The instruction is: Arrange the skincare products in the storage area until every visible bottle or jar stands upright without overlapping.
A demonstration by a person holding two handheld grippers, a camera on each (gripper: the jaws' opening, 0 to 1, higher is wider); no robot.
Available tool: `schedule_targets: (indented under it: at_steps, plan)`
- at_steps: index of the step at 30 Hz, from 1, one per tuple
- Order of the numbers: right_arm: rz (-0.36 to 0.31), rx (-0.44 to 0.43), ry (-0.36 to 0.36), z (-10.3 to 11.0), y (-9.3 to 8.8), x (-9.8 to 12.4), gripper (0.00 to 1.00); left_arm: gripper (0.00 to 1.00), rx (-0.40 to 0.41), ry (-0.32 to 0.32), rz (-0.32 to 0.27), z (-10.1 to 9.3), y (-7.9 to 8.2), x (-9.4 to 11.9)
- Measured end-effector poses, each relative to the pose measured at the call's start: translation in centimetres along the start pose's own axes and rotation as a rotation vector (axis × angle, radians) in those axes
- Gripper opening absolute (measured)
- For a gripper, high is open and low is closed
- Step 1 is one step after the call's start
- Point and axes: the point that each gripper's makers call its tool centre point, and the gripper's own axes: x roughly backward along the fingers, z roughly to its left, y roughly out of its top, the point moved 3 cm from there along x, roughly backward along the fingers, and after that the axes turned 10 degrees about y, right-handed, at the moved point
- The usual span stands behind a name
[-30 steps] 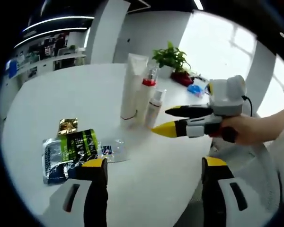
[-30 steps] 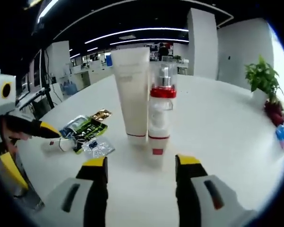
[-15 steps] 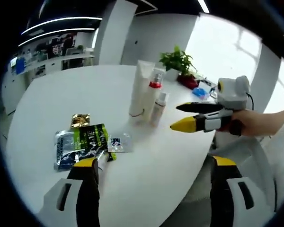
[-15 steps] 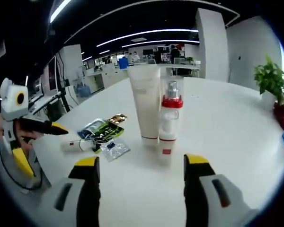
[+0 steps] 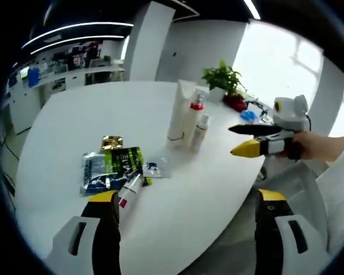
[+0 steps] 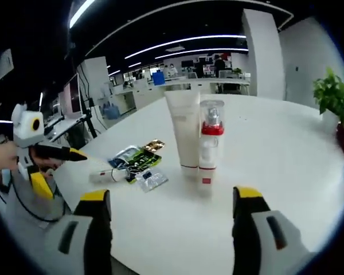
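Ahead of the unclenched right gripper (image 6: 167, 209), a tall white tube (image 6: 184, 133), red-collared pump bottle (image 6: 209, 148) and, seemingly, a small white spray bottle (image 5: 201, 130) are standing upright; a small white tube (image 5: 130, 188) is lying flat by the spread, empty left gripper (image 5: 186, 209), waiting to be stood up

Open-plan office, dark ceiling with long curved light strips (image 6: 178, 43). White square column (image 5: 148, 40) and pale walls behind a large white round table (image 5: 69, 123); bright window (image 5: 281, 63) on one side. Potted green plant (image 5: 225, 77) at table's far edge; desks and monitors (image 6: 66, 103) in the dim background.
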Motion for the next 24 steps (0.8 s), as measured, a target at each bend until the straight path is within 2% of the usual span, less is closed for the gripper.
schedule_targets:
  at_steps: [16, 24]
  plan:
    - [-0.006, -0.022, 0.052, 1.8, -0.6, 2.7, 1.00, 0.97, 0.034, 0.078, -0.027, 0.7, -0.9, 3.1]
    - [-0.035, -0.027, 0.055, 2.4, -0.3, 3.6, 1.00, 0.97, 0.041, 0.108, -0.037, 1.0, -1.2, 4.2]
